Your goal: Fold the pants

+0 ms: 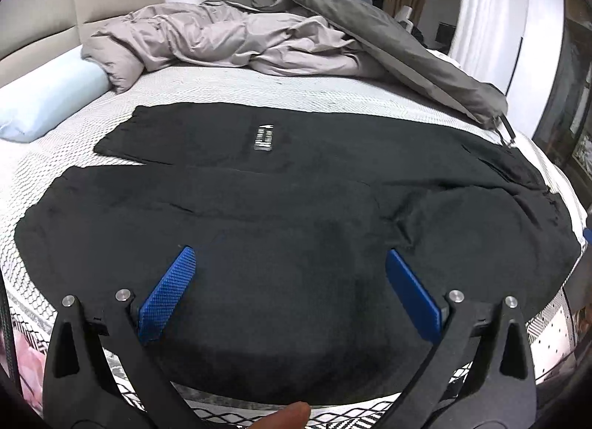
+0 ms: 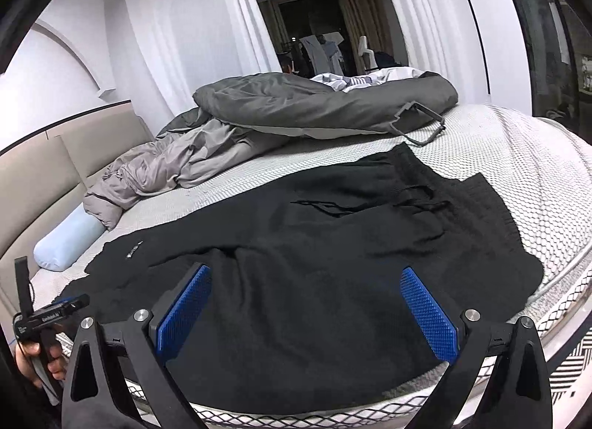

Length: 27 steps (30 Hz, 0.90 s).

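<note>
Black pants [image 1: 281,207] lay spread flat on the bed [image 1: 222,88], legs running toward the pillow end, waistband with loose drawstring [image 2: 407,203] at the opposite end; the two legs lay side by side, near leg along the bed's front edge. Likely laid out so for a lengthwise fold, not yet begun. Small white label [image 1: 263,138] on the far leg; print too blurred to read.

Left claw [image 1: 292,266]: blue pads wide apart, nothing between them, poised over the near leg. Right claw [image 2: 307,292]: pads likewise apart and empty, over the seat region nearer the waistband. Judged: each hand stationed at one end of the near side, ready to pinch the near edge and carry it across.

Left tool also showed at the lower left of the right view, held in a hand [image 2: 33,358]; white lettering on its body, unreadable.

Beyond: crumpled grey duvet [image 1: 229,40], pale blue bolster [image 1: 48,100], beige headboard [image 1: 40,18], white curtains [image 2: 192,33]
</note>
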Available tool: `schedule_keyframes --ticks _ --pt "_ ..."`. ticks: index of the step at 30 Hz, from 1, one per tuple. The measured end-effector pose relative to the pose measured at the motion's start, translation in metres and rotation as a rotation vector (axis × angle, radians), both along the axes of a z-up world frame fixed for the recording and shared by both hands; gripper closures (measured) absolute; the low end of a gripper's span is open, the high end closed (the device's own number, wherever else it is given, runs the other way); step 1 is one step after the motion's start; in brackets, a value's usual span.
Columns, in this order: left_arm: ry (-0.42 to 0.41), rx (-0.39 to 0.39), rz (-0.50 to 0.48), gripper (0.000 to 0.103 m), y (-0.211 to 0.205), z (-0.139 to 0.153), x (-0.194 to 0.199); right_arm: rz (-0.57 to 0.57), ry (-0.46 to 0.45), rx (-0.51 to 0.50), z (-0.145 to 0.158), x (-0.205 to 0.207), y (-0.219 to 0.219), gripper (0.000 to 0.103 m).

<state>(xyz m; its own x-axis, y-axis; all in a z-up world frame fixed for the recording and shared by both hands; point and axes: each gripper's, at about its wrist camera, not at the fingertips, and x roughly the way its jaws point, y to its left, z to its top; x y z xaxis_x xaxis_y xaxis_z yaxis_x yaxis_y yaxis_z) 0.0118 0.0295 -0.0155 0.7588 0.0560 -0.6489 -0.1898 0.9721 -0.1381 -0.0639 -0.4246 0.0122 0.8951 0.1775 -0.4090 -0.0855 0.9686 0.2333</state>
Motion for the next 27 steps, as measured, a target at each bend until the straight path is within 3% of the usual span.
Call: schedule_keyframes --ticks 9,13,18,21,24,27 --pt "0.000 0.008 0.086 0.001 0.047 -0.004 -0.015 -0.087 -0.020 -0.024 0.004 -0.011 -0.026 0.000" --pt "-0.023 -0.008 0.186 0.001 0.093 -0.002 -0.037 -0.142 -0.030 -0.015 0.003 -0.016 -0.048 0.000" --pt "0.029 -0.124 0.297 0.007 0.164 -0.013 -0.065 -0.146 0.123 0.039 -0.015 -0.010 -0.075 0.000" --pt "0.043 -0.184 0.301 0.014 0.190 -0.024 -0.079 -0.161 0.121 0.083 -0.018 -0.014 -0.090 0.000" --pt "0.032 -0.334 0.239 0.017 0.210 -0.037 -0.088 -0.161 0.117 0.137 -0.019 -0.016 -0.100 0.000" --pt "-0.001 -0.374 0.242 0.024 0.225 -0.041 -0.094 -0.148 0.118 0.168 -0.019 -0.015 -0.100 0.000"
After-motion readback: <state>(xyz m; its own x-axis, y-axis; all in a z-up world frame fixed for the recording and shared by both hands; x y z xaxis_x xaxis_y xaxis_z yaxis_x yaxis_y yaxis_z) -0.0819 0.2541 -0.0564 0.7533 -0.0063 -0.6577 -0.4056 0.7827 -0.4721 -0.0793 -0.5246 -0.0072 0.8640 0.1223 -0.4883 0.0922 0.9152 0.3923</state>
